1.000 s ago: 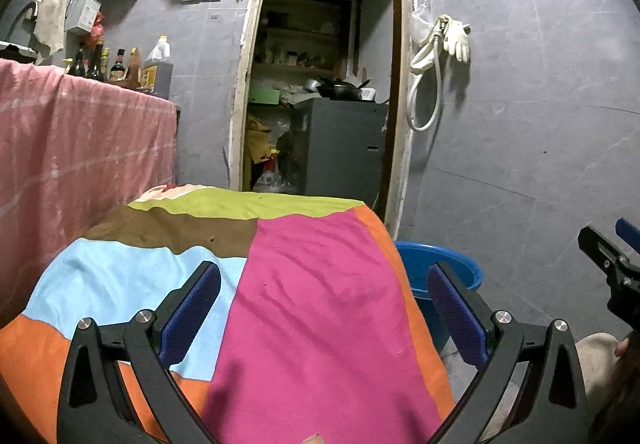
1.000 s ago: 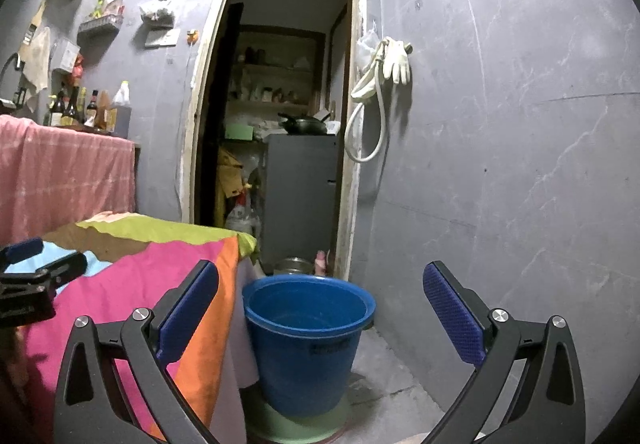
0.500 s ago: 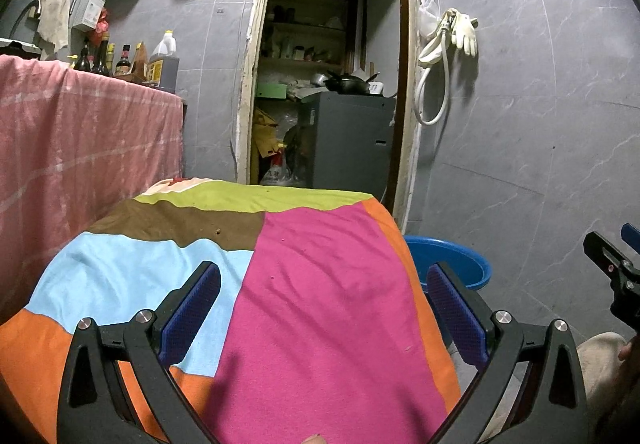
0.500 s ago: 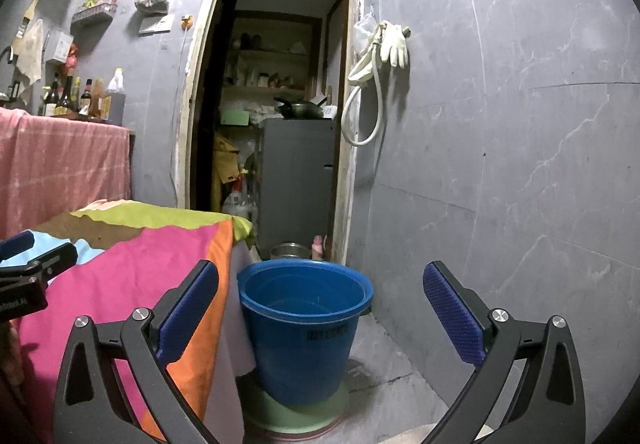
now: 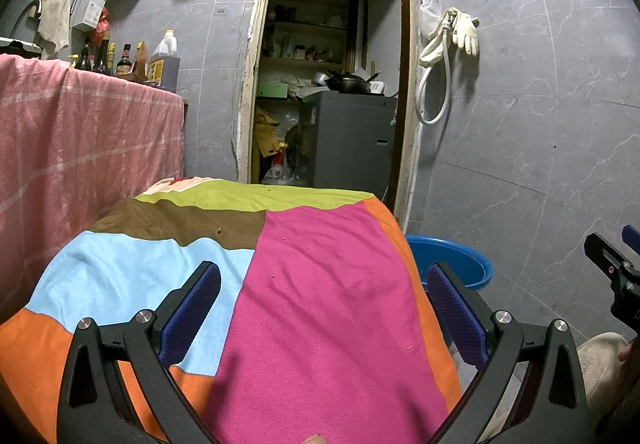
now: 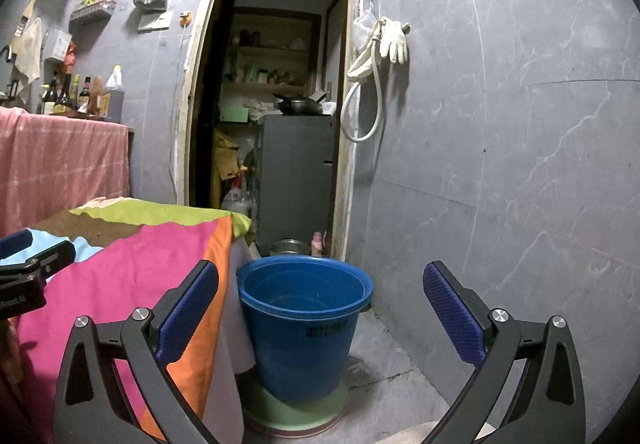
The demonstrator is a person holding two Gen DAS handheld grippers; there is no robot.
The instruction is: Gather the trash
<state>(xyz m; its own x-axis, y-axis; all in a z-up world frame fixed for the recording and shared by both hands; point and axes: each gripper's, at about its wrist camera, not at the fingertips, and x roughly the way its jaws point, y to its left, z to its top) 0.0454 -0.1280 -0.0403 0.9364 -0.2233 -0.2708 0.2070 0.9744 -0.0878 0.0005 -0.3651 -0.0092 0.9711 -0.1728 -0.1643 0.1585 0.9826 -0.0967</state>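
A blue plastic bucket (image 6: 304,328) stands on the floor on a green lid, right beside the table; its rim also shows in the left wrist view (image 5: 452,256). The table is covered with a colourful patchwork cloth (image 5: 304,284), also in the right wrist view (image 6: 132,268). A few tiny crumbs lie on the cloth; I see no larger trash. My left gripper (image 5: 324,308) is open and empty above the cloth. My right gripper (image 6: 320,304) is open and empty, facing the bucket from above the floor.
A pink cloth (image 5: 80,147) drapes a counter with bottles (image 5: 120,61) at the left. An open doorway (image 6: 280,123) leads to a storeroom with a grey cabinet (image 6: 296,179). Grey tiled wall (image 6: 500,163) at right holds a hose and gloves (image 6: 384,43).
Both views have shifted slightly downward, so both grippers have risen or tilted up a little. The jaws stay open and nothing was grasped.
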